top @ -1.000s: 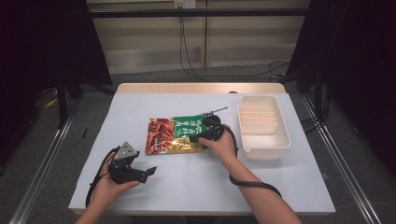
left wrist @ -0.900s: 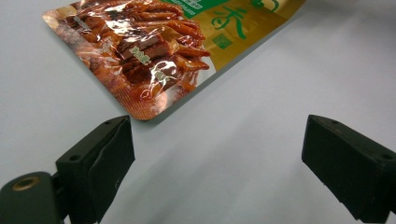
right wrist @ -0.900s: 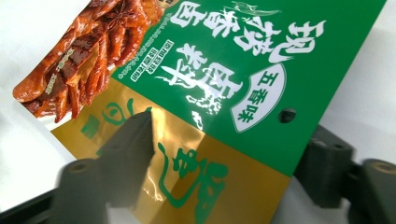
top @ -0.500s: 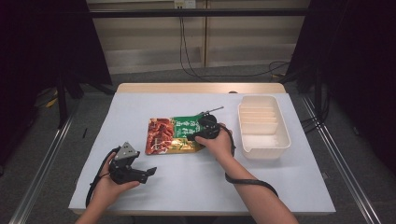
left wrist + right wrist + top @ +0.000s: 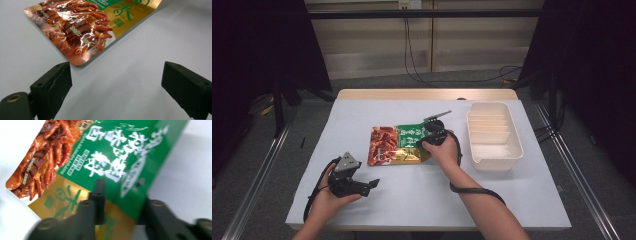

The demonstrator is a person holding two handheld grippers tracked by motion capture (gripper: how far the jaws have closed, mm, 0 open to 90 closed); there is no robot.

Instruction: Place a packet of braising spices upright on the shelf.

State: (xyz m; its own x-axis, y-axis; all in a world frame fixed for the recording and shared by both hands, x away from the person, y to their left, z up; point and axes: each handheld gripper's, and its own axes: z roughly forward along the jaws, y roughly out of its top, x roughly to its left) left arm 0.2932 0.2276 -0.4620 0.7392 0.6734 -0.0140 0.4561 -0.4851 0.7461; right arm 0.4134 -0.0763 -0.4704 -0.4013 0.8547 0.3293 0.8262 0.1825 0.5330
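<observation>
A flat snack packet (image 5: 396, 145), red, green and gold, lies near the middle of the white table (image 5: 422, 205). My right gripper (image 5: 428, 137) sits at the packet's right edge. In the right gripper view the packet (image 5: 112, 152) has one jaw of my right gripper (image 5: 123, 195) lying over its green face and the other past its edge. A gap still shows between them, and the jaws have just been closing around that edge. My left gripper (image 5: 371, 185) rests open at the front left. In the left gripper view the packet's red corner (image 5: 82, 22) lies beyond my left gripper (image 5: 115, 75), with nothing between the jaws.
A white compartment tray (image 5: 513, 150) stands at the table's right side, a hand's width from my right gripper. Cables trail from both grippers over the front half. The table's wooden far edge (image 5: 427, 94) lies behind the packet.
The right hand has shifted slightly left onto the packet's edge. The packet and the left hand stay where they were.
</observation>
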